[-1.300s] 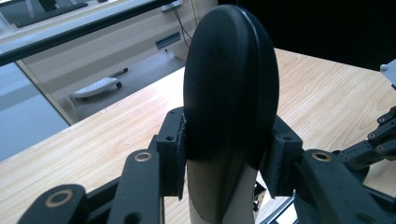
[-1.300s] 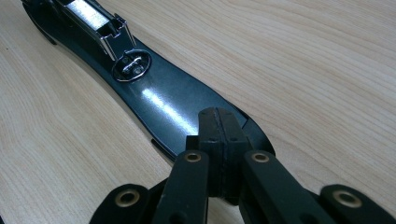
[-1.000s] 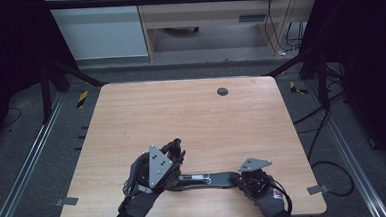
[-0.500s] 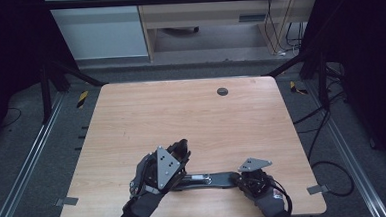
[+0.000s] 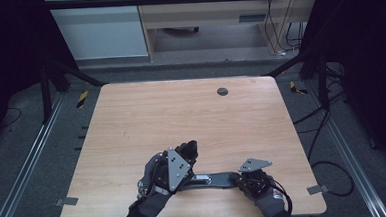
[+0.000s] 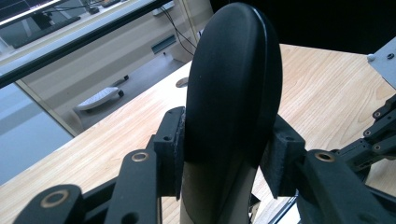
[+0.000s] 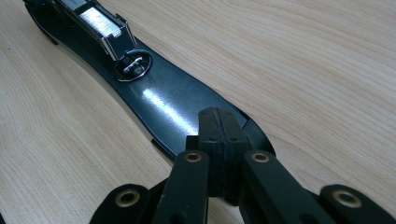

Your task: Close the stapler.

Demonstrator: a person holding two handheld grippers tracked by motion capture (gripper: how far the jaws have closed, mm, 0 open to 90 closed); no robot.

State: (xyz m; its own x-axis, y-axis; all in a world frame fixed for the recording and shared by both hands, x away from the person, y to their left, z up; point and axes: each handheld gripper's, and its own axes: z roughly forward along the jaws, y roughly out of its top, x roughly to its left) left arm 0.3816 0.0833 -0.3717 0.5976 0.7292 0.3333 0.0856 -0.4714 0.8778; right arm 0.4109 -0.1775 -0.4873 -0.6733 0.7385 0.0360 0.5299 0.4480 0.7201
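Near the counter's (image 5: 131, 111) near edge, the left tongs (image 6: 224, 154) clamp a black stapler's (image 5: 219, 179) raised top; the right tongs (image 7: 219, 135), clenched tight, press its base down.

Left gripper (image 5: 187, 151), lower centre-left of the high view: black linkage body, grey three-cornered plate (image 5: 176, 168) on top with small dark screw holes, thin cables at its side. Right gripper (image 5: 238, 178), lower centre-right of the high view: same black build, smaller grey three-cornered plate (image 5: 254, 164), black cable looped behind it. Both hands wear dark grey gloves (image 5: 153, 203); dark sleeves enter at the bottom edge. In the left gripper view, matte black jaw arms with brass-coloured pivot bushings (image 6: 139, 156) and blocky black pads with a rough face. In the right gripper view, the same black arms, brass-ringed pivots (image 7: 192, 157), small screw recesses on the pads.
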